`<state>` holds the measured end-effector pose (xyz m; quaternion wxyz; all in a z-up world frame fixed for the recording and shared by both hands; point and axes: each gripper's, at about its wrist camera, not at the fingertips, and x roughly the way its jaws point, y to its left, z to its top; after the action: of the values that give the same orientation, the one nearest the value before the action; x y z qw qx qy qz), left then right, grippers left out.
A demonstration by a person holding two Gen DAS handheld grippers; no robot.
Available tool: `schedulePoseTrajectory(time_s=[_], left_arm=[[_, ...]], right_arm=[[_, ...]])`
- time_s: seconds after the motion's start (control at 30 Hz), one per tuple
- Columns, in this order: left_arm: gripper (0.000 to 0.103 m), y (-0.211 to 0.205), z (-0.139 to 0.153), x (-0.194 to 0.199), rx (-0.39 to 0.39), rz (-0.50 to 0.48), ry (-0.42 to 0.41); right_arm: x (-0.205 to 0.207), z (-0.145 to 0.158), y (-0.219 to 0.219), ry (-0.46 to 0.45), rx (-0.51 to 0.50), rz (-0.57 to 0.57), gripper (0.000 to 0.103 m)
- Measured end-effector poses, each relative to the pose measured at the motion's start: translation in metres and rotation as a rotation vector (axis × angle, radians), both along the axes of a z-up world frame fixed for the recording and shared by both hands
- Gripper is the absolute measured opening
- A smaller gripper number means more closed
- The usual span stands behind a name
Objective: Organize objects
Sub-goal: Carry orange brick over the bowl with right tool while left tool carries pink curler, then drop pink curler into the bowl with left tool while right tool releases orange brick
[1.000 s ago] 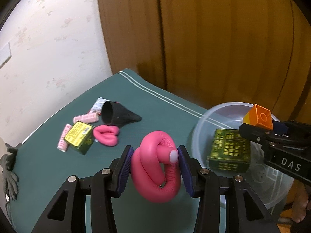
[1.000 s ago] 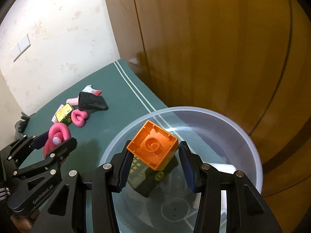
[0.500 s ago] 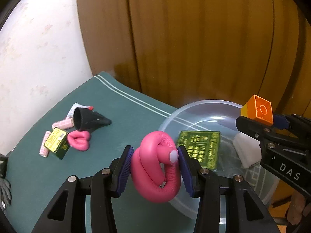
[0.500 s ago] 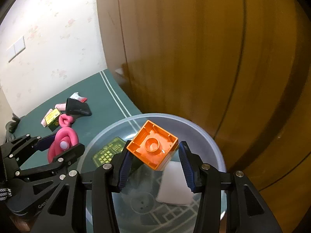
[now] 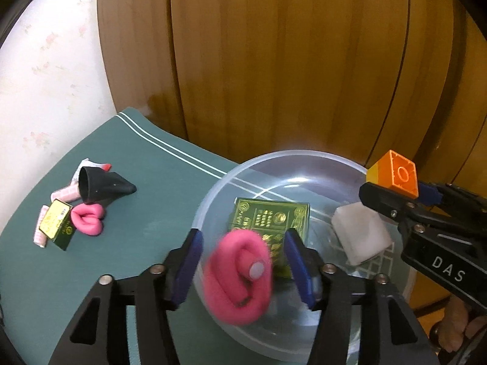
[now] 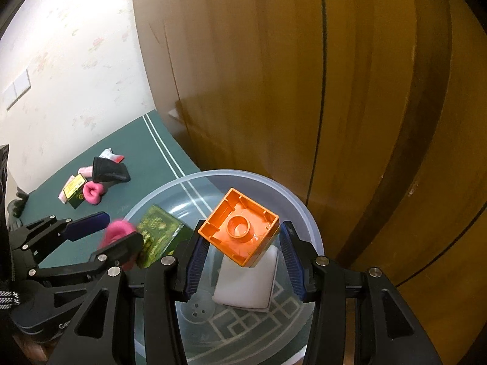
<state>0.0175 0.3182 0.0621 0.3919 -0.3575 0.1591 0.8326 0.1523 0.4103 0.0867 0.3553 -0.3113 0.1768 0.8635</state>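
A clear plastic bowl [image 5: 213, 194] stands at the right end of the green mat, with a green printed box [image 5: 271, 216] and a white block [image 5: 359, 234] inside it. My left gripper [image 5: 243, 234] hovers over the bowl's near rim and its jaws are opening. The pink coiled roll [image 5: 237, 276] is blurred between them, with a gap at each pad. My right gripper [image 6: 242, 237] is shut on an orange toy brick [image 6: 240, 228], held tilted above the white block [image 6: 243, 283]. The left wrist view shows the orange brick [image 5: 395, 176] at the right.
On the mat's left lie a black cone [image 5: 100, 182], a smaller pink coil [image 5: 88, 216], a small green box [image 5: 57, 225] and pink rollers [image 5: 39, 231]. A wooden door [image 5: 289, 60] stands right behind the bowl. A black glove [image 6: 15, 206] lies at the mat's far edge.
Both grippers have moved over the bowl. The left jaws have spread, and the pink coil has come free of the pads and dropped lower. The right gripper still clamps the orange brick.
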Motion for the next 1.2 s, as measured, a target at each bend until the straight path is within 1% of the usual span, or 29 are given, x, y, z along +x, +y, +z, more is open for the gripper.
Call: schedulePoseTrajectory(time_s=[0.13, 0.27, 0.4, 0.47, 0.53, 0.63, 0.77, 0.87, 1.2], left_arm=[[0.064, 0.000, 0.002, 0.003, 0.019, -0.015, -0.013], [0.067, 0.000, 0.003, 0.006, 0.019, -0.013, -0.008], [0.078, -0.002, 0.005, 0.004, 0.020, 0.008, 0.006], [0.081, -0.003, 0.006, 0.004, 0.023, 0.016, 0.013], [0.085, -0.005, 0.007, 0.003, 0.027, 0.021, 0.016], [0.087, -0.007, 0.009, 0.004, 0.027, 0.026, 0.027], [0.089, -0.012, 0.011, 0.007, 0.021, 0.039, 0.052], [0.090, -0.017, 0.013, 0.004, 0.024, 0.054, 0.055], [0.095, -0.045, 0.014, -0.017, 0.022, 0.151, 0.071]], right_arm=[[0.001, -0.002, 0.001, -0.004, -0.007, 0.005, 0.049], [0.000, -0.004, 0.001, -0.011, -0.023, 0.016, 0.049], [-0.001, -0.005, -0.001, -0.025, -0.017, 0.014, 0.050], [-0.001, -0.005, -0.002, -0.031, -0.004, 0.006, 0.052], [0.000, -0.003, -0.004, -0.036, 0.019, -0.006, 0.056], [0.002, 0.000, -0.006, -0.030, 0.033, -0.013, 0.065], [-0.001, 0.004, -0.009, -0.025, 0.045, -0.005, 0.065], [-0.005, 0.006, -0.011, -0.021, 0.049, 0.007, 0.065], [-0.031, 0.013, -0.023, -0.007, 0.050, 0.065, 0.065]])
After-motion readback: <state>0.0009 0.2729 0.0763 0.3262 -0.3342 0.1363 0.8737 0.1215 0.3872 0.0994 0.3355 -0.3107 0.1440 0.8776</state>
